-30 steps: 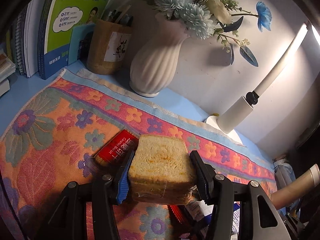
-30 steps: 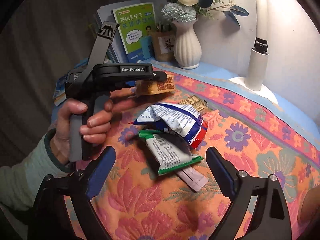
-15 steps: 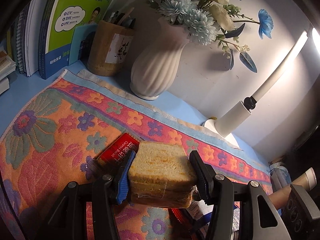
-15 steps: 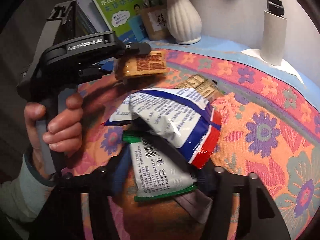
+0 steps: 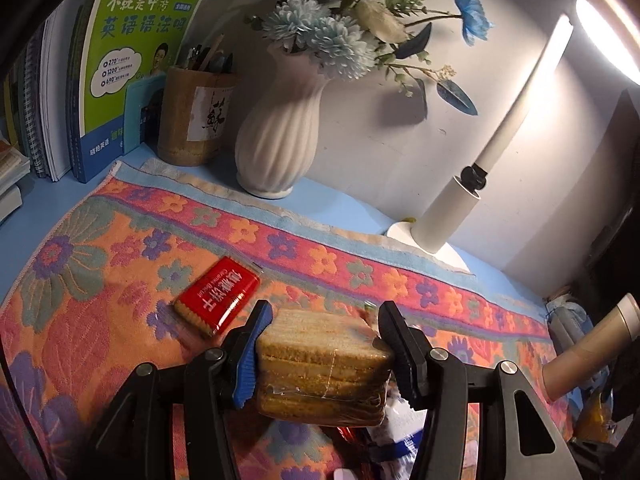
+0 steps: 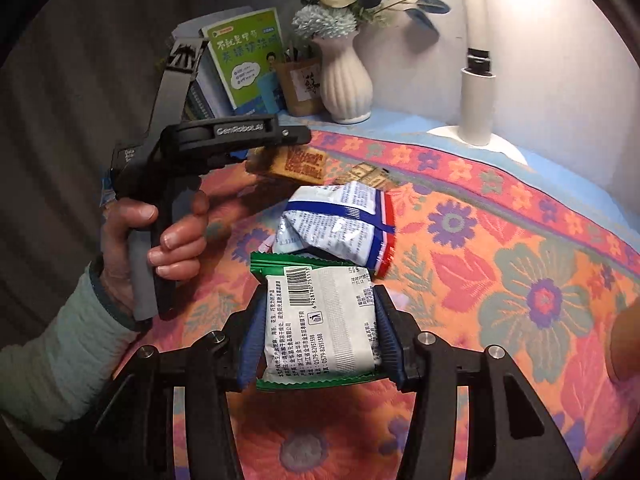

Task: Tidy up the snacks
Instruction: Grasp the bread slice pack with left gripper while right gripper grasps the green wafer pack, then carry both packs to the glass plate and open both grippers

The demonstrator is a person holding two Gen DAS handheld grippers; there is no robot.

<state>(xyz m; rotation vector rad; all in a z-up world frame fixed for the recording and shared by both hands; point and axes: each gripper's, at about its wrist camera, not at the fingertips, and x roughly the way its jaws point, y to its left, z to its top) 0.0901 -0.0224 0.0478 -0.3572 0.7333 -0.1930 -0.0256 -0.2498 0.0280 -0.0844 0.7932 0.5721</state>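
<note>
My left gripper is shut on a clear-wrapped sandwich cake and holds it above the floral cloth. A red biscuit pack lies on the cloth just beyond its left finger. In the right wrist view, my right gripper is shut on a green-and-white snack packet, barcode side up. Beyond it lies a white, blue and red bag, then a small tan pack. A hand holds the left gripper, with the sandwich cake in it, at the upper left.
At the back stand a white ribbed vase of flowers, a wooden pen holder, upright books and a white desk lamp. A tan tube juts in at the right edge. A sleeve fills the lower left.
My right gripper went from wide open above the snacks to shut on the green-and-white packet and drew it clear of the white bag. The left gripper shifted slightly, showing more of the red pack.
</note>
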